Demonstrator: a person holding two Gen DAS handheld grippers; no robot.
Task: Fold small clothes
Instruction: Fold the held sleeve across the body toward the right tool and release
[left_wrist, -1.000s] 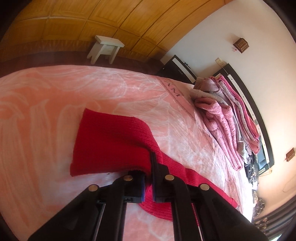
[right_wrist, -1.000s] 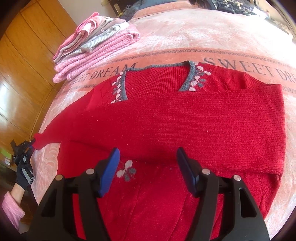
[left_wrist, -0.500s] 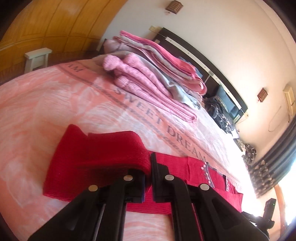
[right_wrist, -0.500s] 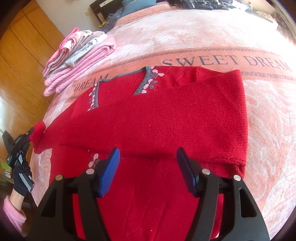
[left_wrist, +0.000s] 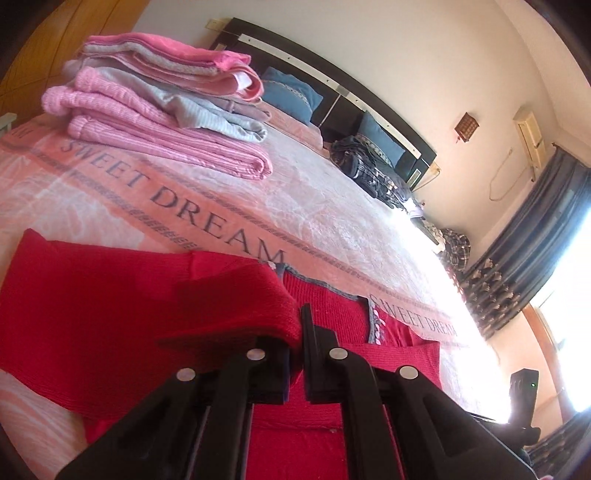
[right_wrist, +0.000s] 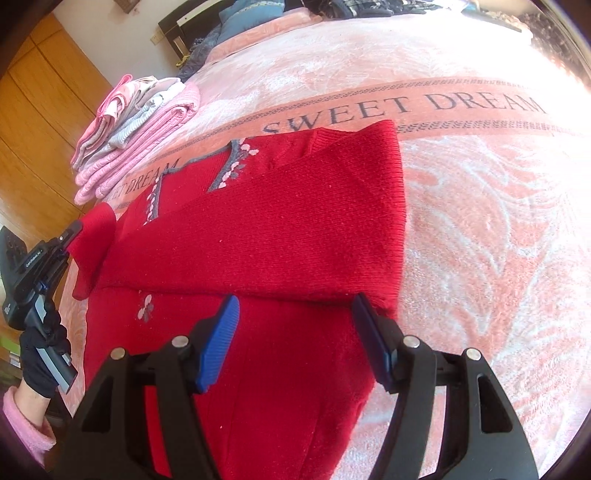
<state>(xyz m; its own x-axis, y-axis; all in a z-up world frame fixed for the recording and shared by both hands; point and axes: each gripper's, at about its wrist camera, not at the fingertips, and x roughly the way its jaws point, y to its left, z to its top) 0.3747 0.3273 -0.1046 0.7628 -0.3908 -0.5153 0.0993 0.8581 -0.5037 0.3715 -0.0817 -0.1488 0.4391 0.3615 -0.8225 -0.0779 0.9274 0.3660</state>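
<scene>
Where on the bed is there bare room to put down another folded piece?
Bare blanket lies right of the red sweater, and beyond the lettering toward the pillows. The far-left corner is crowded by the pink pile.

Left gripper (left_wrist: 300, 354) clamped, right gripper (right_wrist: 295, 343) spread, seemingly hovering

A red knit sweater (right_wrist: 258, 236) with grey neckline trim and small pale flower motifs lies face-up on a pink bedspread, one sleeve folded flat across its chest. The other sleeve's cuff (left_wrist: 236, 302) is lifted off the bed at the garment's far side, doubled back toward the body.
</scene>
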